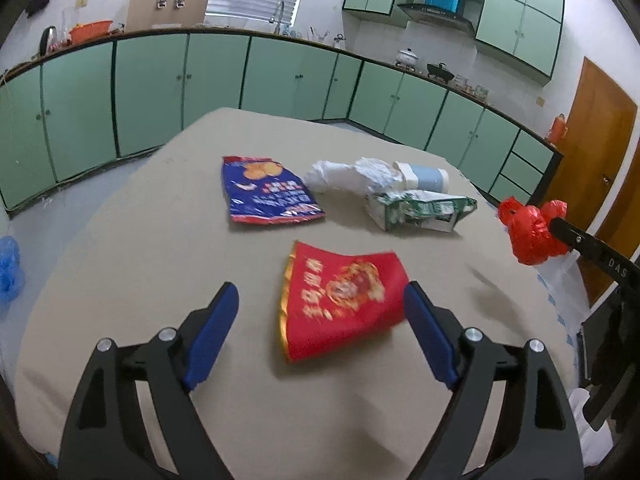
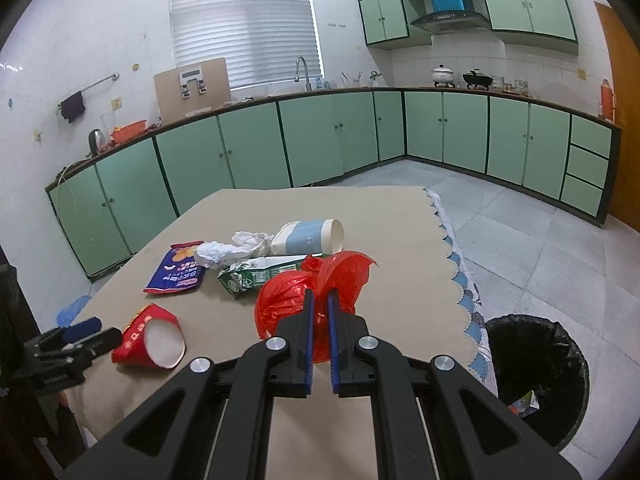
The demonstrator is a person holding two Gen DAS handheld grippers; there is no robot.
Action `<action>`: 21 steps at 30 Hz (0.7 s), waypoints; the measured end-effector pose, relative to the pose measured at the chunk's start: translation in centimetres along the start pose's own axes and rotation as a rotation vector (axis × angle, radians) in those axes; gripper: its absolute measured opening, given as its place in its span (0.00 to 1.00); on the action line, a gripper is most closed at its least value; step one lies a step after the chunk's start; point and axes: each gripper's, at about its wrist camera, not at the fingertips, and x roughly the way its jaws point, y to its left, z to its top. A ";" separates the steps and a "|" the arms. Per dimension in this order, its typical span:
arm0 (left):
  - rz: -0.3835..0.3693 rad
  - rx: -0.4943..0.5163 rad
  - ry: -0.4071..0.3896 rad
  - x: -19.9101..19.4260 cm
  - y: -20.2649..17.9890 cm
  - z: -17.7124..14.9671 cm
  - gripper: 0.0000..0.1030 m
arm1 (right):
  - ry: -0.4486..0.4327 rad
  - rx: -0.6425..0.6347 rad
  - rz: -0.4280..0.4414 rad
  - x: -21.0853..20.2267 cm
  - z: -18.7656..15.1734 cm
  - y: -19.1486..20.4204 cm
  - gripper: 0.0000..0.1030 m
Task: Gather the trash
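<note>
Between the spread left fingers (image 1: 320, 312) lies a red cup (image 1: 340, 300) (untouched); right fingers (image 2: 319, 300) clench a red bag (image 2: 288, 296).

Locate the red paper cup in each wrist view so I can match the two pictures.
Left wrist view: the red paper cup lies on its side at lower centre, between the open left tongs.
Right wrist view: the same cup is at lower left, its white mouth facing the camera, beside the left tongs.
Shared landmark: the blue snack bag lies farther along the table in both.
</note>
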 end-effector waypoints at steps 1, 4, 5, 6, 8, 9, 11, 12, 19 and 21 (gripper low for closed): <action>-0.009 0.005 0.002 0.2 -0.4 0.0 0.80 | 0.000 -0.001 -0.003 0.0 0.0 0.0 0.06; 0.002 0.031 0.008 1.0 -1.5 -0.1 0.83 | 0.000 0.002 -0.013 -0.2 0.1 -0.2 0.06; 0.007 0.032 0.016 1.4 -1.7 -0.2 0.83 | 0.000 0.001 -0.016 -0.2 0.1 -0.2 0.06; 0.008 0.026 0.025 1.8 -1.7 -0.3 0.83 | 0.000 -0.002 -0.019 -0.3 0.1 -0.1 0.06; 0.026 0.012 0.039 2.5 -1.6 -0.5 0.83 | 0.003 -0.005 -0.023 -0.2 0.0 -0.2 0.06; 0.028 0.006 0.047 2.8 -1.5 -0.5 0.84 | 0.004 -0.005 -0.023 -0.1 0.1 -0.1 0.06; 0.030 -0.003 0.063 3.6 -1.3 -0.7 0.86 | 0.007 -0.006 -0.023 0.0 0.0 -0.1 0.06; 0.031 -0.003 0.066 3.9 -1.3 -0.8 0.86 | 0.008 -0.007 -0.023 0.0 0.1 -0.1 0.06; 0.031 -0.005 0.054 4.6 -1.5 -0.6 0.78 | 0.015 -0.012 -0.026 0.2 0.0 0.0 0.06; 0.023 -0.003 0.045 4.5 -1.6 -0.4 0.77 | 0.014 -0.010 -0.026 0.1 0.0 0.0 0.06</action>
